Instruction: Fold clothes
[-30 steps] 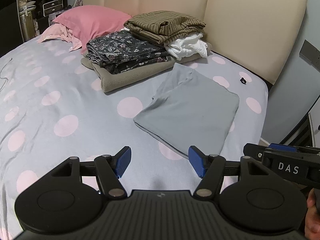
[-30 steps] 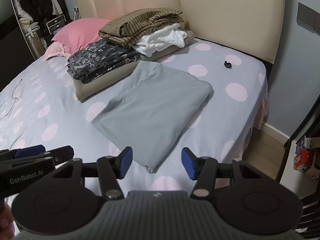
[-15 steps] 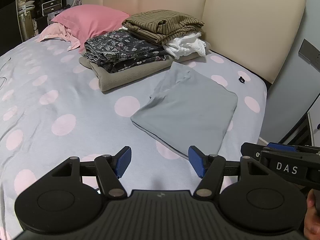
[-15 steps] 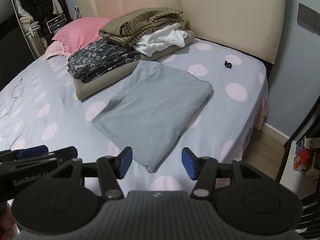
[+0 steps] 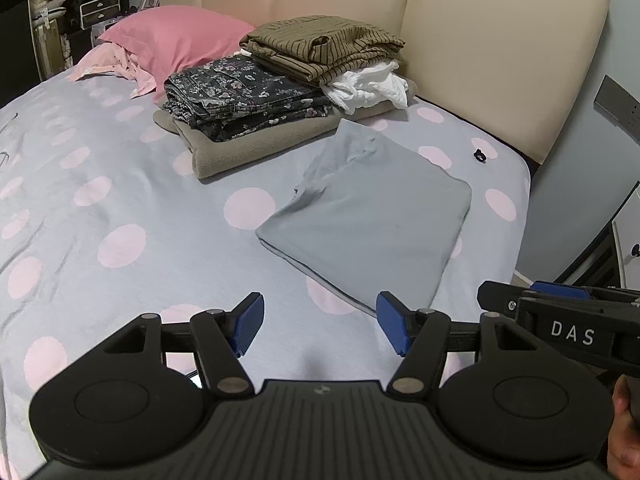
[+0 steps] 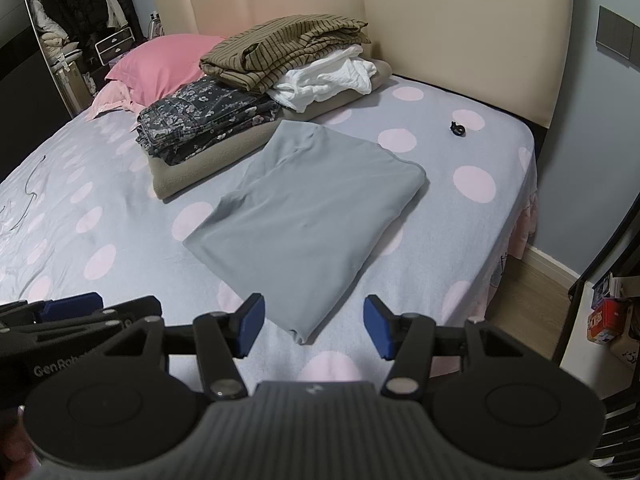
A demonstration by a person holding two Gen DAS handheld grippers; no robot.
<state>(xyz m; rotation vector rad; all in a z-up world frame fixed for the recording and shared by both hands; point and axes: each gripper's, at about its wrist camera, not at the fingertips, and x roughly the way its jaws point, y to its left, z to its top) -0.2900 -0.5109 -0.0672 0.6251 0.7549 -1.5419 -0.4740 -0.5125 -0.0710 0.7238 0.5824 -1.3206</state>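
Ahead of both sets of jaws, flat on the polka-dot bedsheet (image 5: 120, 208), lay the folded grey garment (image 5: 372, 220), its nearest corner just beyond the blue pads (image 6: 250, 328) of the right gripper (image 6: 312, 330) and slightly right of centre before the left gripper (image 5: 320, 326). Held apart from the cloth, both grippers, jaws standing open with nothing between them, no pad touching fabric. Farther beyond the jaws, close against the garment's far edge, sat a stack of folded clothes: a dark floral piece (image 5: 240, 92) and a striped olive shirt (image 5: 320, 46) over a crumpled white one (image 5: 368, 86), all on a beige folded blanket (image 5: 256, 144), with a pink pillow (image 5: 180, 36) behind. Off to the right, near the headboard (image 5: 500, 48), a small black object (image 5: 479, 155), too small to identify. Judged as a pause between folds, or after the last one: the grey piece looked compact already. Called for next, probably, either one more fold from the near edge, pinching a corner with each gripper, or a lift onto the stack, taking care not to let the layers slide open.
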